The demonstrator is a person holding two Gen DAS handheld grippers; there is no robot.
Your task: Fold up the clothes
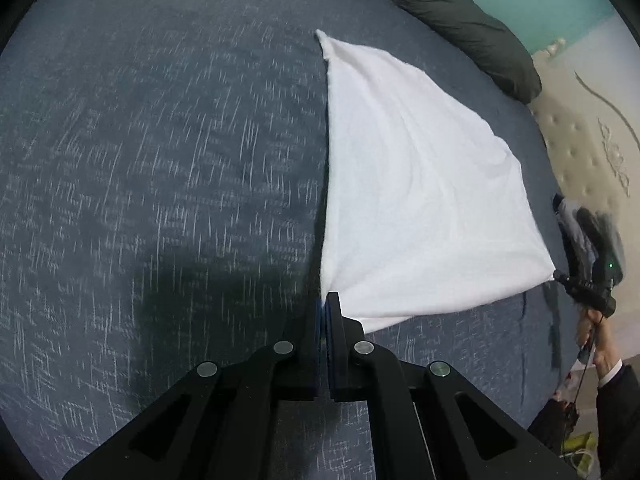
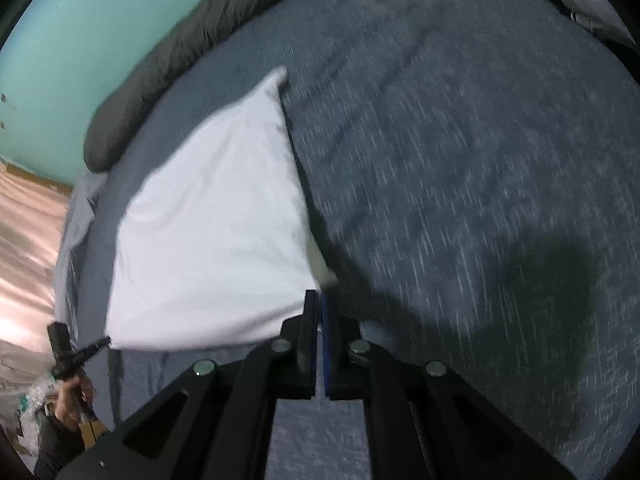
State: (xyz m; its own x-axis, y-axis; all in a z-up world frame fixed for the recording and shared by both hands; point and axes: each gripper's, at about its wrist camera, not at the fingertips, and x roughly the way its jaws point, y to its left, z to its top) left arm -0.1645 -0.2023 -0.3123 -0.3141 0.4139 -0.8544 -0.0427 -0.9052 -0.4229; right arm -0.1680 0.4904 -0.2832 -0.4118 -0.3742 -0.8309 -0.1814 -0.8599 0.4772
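- The left tongs [image 1: 325, 300] are pressed together on one near corner of a white garment [image 1: 416, 184], the cloth bunching into a point right at their tips.
- The right tongs [image 2: 320, 300] are likewise pinched on the other near corner of the garment [image 2: 208, 240]; in the left wrist view they show as a small dark tool [image 1: 560, 278] at the cloth's far-right corner, held by a hand [image 1: 596, 344] in a dark sleeve.
- Between the two grips the near edge is drawn fairly taut and looks raised off the bed [image 1: 160, 160], while the far end trails to a point that seems to rest on the blue-grey sheet.
- The cloth reads as a plain four-sided panel with no sleeves or collar showing, so it appears already doubled at least once; how many layers it has I cannot tell.
- By my judgement the job is mid-way: the next fold is set up but not laid, and carrying the held edge over to the far end, smoothing and setting down remain.
- A dark rolled quilt [image 1: 460, 20] lies along the bed's far edge, well apart from the garment.
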